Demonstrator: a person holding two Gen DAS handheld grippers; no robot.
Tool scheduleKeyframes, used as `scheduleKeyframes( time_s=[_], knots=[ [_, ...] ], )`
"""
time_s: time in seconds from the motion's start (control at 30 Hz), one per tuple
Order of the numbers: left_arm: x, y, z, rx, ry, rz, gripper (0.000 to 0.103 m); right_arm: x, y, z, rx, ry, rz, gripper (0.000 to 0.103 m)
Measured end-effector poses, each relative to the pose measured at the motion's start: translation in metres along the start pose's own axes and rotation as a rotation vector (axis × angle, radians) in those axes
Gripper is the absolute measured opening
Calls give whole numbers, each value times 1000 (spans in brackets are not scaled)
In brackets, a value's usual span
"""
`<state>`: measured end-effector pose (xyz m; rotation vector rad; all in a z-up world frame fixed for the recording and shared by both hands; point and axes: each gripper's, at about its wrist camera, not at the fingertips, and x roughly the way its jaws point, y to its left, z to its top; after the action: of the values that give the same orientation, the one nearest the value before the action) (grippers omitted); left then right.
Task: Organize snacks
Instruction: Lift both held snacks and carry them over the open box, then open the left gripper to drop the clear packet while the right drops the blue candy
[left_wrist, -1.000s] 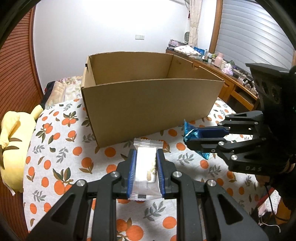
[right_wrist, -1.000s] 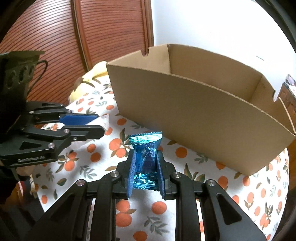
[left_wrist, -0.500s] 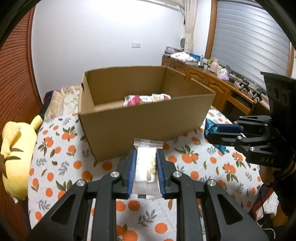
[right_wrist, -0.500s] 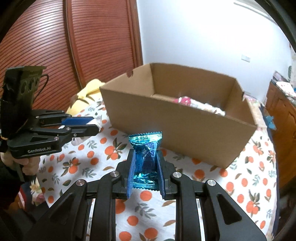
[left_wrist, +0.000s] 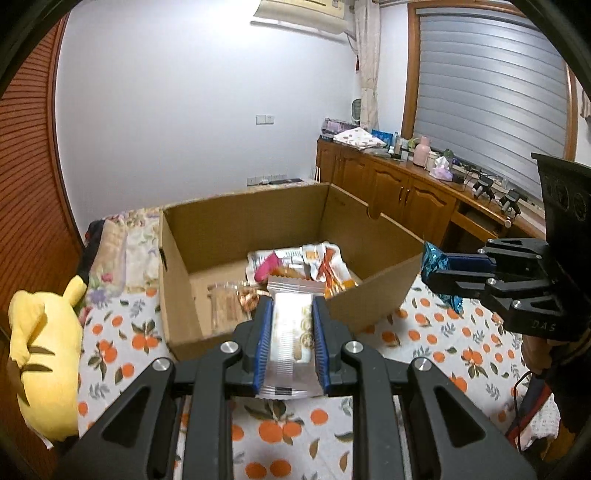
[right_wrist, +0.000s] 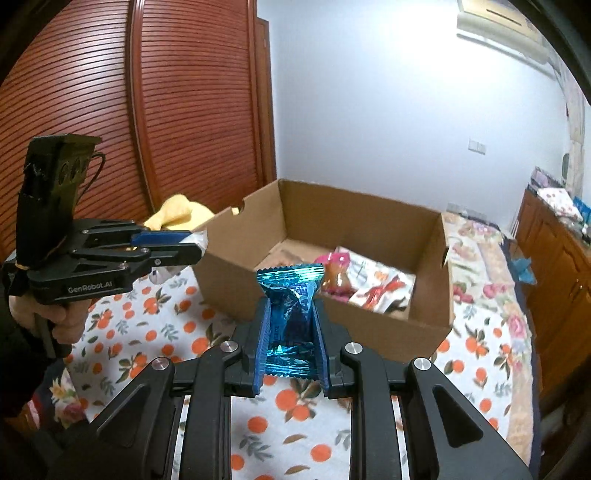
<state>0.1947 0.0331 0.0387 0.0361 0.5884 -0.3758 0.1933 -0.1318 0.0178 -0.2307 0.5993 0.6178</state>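
Above the orange-print tablecloth (left_wrist: 122, 332), left gripper (left_wrist: 291, 321) clamping a clear-wrapped white biscuit packet (left_wrist: 290, 336) and right gripper (right_wrist: 290, 325) pinching a crinkled blue foil sweet (right_wrist: 290, 314) should clear the open brown cardboard box's (left_wrist: 376, 291) near wall, probably just ahead, before letting go.

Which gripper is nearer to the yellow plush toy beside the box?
Left. The left gripper, shut on a white snack packet, is on the plush toy's side of the cardboard box; the right gripper, holding a blue packet, is toward the opposite end.

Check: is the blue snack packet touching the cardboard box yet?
Apart. The left wrist view shows the blue snack packet, clamped in the right gripper, off the cardboard box corner.
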Motion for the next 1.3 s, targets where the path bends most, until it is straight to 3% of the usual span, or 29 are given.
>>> scheduleKeyframes(
  time_s=[0.27, 0.83, 1.3],
  knots=[
    [23, 18, 21, -13, 1, 8, 19, 14, -10, 19, -5, -25, 12, 20],
    [73, 47, 29, -33, 59, 52, 22, 65, -24, 35, -11, -5, 30, 20],
    [73, 61, 34, -82, 42, 84, 43, 119, -27, 48, 24, 54, 91, 20]
  ],
)
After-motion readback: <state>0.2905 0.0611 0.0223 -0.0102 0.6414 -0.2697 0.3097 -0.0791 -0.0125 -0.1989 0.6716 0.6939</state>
